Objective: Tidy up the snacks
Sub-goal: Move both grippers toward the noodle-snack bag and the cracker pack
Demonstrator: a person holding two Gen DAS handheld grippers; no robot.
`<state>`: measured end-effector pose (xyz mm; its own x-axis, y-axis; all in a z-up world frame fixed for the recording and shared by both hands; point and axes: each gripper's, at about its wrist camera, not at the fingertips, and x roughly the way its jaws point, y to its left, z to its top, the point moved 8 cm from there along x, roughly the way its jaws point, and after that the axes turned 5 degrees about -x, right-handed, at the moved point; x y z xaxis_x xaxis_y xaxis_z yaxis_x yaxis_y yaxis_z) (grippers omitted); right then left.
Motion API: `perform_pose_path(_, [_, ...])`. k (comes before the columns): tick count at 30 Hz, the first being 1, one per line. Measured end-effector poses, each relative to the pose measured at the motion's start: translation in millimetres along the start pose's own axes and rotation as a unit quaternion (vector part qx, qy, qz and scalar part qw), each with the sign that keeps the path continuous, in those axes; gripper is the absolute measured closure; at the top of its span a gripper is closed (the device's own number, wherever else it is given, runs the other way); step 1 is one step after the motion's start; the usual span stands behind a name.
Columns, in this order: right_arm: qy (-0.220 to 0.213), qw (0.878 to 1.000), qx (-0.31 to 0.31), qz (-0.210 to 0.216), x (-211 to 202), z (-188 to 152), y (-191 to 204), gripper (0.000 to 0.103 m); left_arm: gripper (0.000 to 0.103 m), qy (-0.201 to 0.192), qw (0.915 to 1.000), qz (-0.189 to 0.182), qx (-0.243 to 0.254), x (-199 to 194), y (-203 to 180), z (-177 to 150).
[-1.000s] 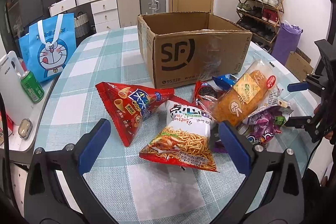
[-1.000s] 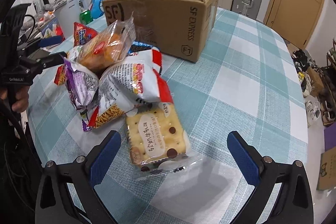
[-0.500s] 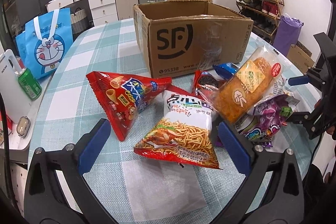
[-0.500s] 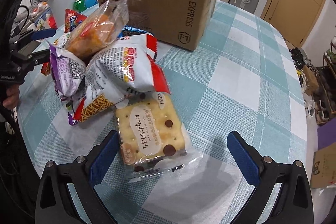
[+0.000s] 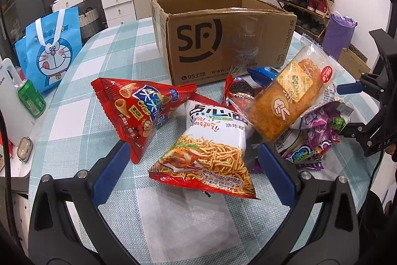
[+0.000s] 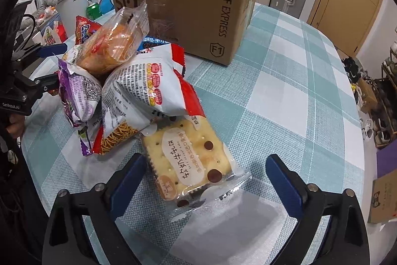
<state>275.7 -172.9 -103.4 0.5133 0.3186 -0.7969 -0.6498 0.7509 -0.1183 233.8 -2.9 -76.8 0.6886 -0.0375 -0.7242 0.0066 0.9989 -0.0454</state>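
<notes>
Checked teal-and-white cloth covered the bench (image 6: 285,96), and I took the open cardboard box (image 5: 223,41) on it as my landmark. Every snack lay heaped on the cloth just in front of that box; nothing showed inside it from my views. My right gripper (image 6: 206,178) had just been closing its jaws, though they stood wide and pressed nothing yet: the cracker packet (image 6: 191,158) lay between them, its near side just beside one pad, at the heap's edge farthest from the box. I judged it light but brittle, its clear wrapper slippery, so I would take it across the long edges, gently. My left gripper (image 5: 193,170) also hung open, around the noodle-snack bag (image 5: 208,155), nearer the box. That bag looked puffy and soft, best pinched at the middle.
</notes>
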Motion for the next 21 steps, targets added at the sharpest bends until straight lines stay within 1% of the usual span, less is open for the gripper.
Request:
perform_pose_path(1, [-0.001, 1.000, 0.000, 0.005, -1.4, -0.8, 2.4, 0.014, 0.001, 0.000, 1.0000, 0.000, 0.000, -0.5, -0.4, -1.1])
perform_pose_path(3, [-0.004, 1.000, -0.003, 0.015, -1.7, 0.1, 5.3, 0.021, 0.001, 0.001, 1.0000, 0.001, 0.001, 0.6, -0.6, -1.6])
perform_pose_path(11, [-0.009, 1.000, -0.016, 0.021, -7.5, -3.1, 11.9, 0.029, 0.001, 0.003, 1.0000, -0.001, -0.001, 2.5, -0.2, -3.8])
perform_pose_path(19, [-0.013, 0.999, -0.022, 0.020, -8.5, -3.8, 15.2, 0.030, 0.001, 0.005, 1.0000, -0.002, -0.002, 3.5, 0.8, -4.4])
perform_pose_path(20, [-0.013, 0.999, -0.023, 0.020, -8.7, -4.1, 15.8, 0.032, 0.001, 0.005, 1.0000, -0.002, -0.001, 3.8, 0.6, -4.4])
perform_pose_path(21, [-0.015, 0.999, -0.025, 0.022, -9.1, -4.1, 16.5, 0.037, 0.001, 0.005, 1.0000, -0.002, 0.000, 3.9, 0.4, -4.7])
